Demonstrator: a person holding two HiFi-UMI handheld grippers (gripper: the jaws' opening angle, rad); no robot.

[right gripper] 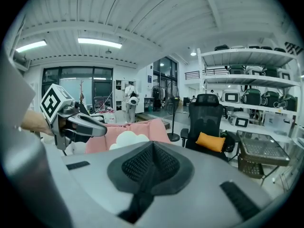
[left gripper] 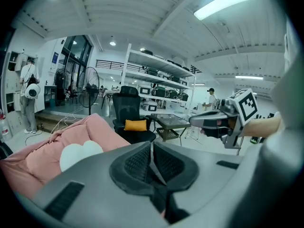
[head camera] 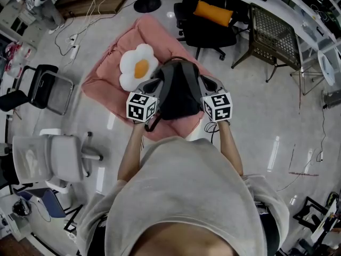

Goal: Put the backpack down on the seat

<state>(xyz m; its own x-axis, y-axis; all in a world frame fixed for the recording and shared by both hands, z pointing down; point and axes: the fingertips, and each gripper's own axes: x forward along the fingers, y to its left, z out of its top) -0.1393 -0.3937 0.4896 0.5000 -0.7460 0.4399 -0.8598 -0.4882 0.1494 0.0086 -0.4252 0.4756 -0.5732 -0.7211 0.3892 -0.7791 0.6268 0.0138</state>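
The backpack (head camera: 178, 92) hangs between the left tool (head camera: 155, 84) and the right tool (head camera: 206, 84), over the near part of the seat (head camera: 106, 81), which lies on the floor (head camera: 256, 121) straight ahead of the person. A pillow (head camera: 138, 67) rests on the seat just left of the backpack. Behind the seat to the right stands an office chair (head camera: 205, 28) with a cushion (head camera: 213, 12) on it and a side table (head camera: 274, 36) to its right, while a second chair (head camera: 53, 159) stands on the floor left of the person.
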